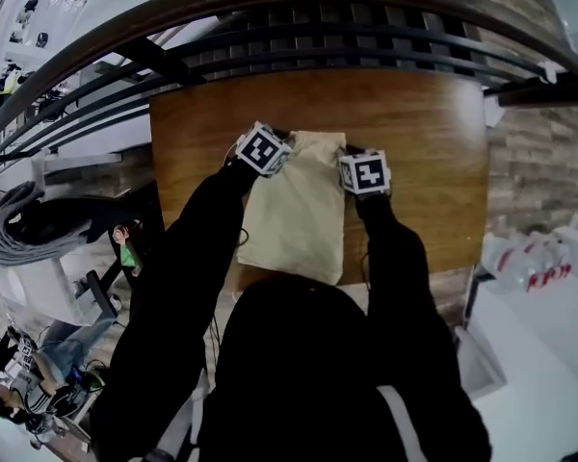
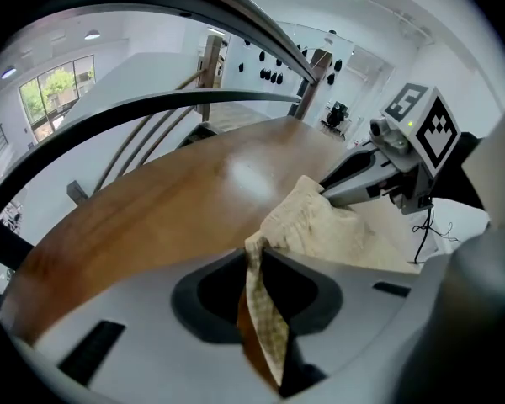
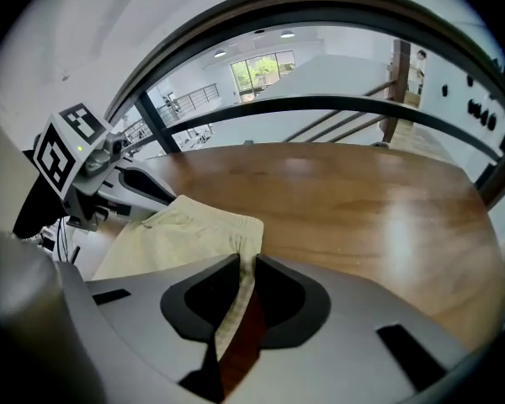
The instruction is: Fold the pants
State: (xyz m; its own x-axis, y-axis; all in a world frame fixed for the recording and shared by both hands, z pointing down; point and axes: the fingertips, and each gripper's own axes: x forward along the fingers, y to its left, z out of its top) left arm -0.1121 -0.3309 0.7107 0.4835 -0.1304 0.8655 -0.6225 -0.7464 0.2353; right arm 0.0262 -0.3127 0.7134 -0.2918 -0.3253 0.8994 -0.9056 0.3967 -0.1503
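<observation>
Beige pants (image 1: 299, 215) lie folded lengthwise on the brown wooden table (image 1: 419, 133), the near end hanging over the front edge. My left gripper (image 1: 277, 141) is at the far left corner of the cloth, my right gripper (image 1: 351, 154) at the far right corner. In the left gripper view the left gripper (image 2: 257, 255) is shut on a bunched fold of the pants (image 2: 320, 225). The right gripper view shows the right gripper (image 3: 242, 263) shut on the waistband edge of the pants (image 3: 177, 230). Both point steeply down. My dark sleeves hide the near part of the cloth.
A dark curved railing (image 1: 318, 27) runs just beyond the table's far edge. Bare wood lies left and right of the pants. White bags (image 1: 530, 258) sit on the floor at the right, and grey clutter (image 1: 29, 229) at the left.
</observation>
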